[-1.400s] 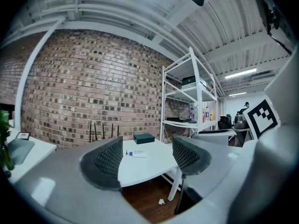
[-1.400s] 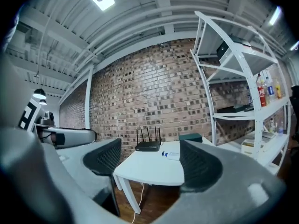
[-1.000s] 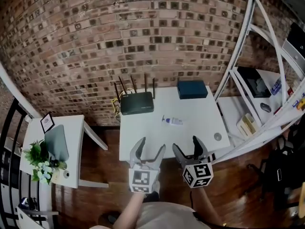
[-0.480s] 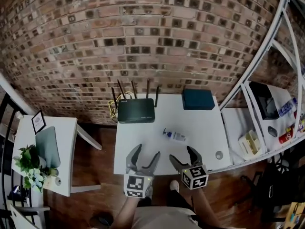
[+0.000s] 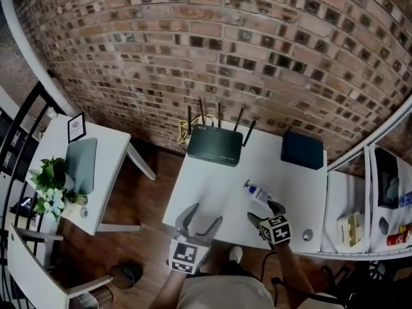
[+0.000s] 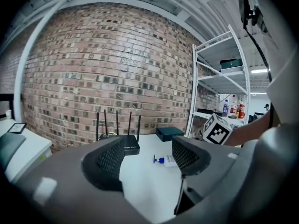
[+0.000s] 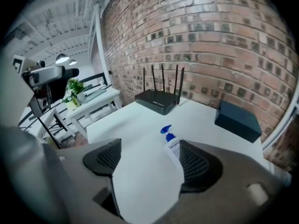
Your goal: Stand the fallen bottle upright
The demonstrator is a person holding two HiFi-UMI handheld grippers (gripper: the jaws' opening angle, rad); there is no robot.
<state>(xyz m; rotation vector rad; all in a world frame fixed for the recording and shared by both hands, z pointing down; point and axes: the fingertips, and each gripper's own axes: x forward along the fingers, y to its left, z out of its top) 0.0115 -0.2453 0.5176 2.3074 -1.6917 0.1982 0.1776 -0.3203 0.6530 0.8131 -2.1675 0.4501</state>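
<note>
Both pairs of jaws are spread and empty. The left gripper (image 5: pixel 202 216) hangs back, while the right gripper (image 5: pixel 264 212) sits just short of the bottle (image 5: pixel 257 192), which lies flat on the surface (image 5: pixel 206 185). An off-centre pinch could roll it aside.

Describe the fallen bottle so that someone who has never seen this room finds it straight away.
Find the white table against the brick wall. On it, in front of the black router with antennas and the dark blue box, a small bottle lies on its side. It alone is pale with a blue pump top.
</note>
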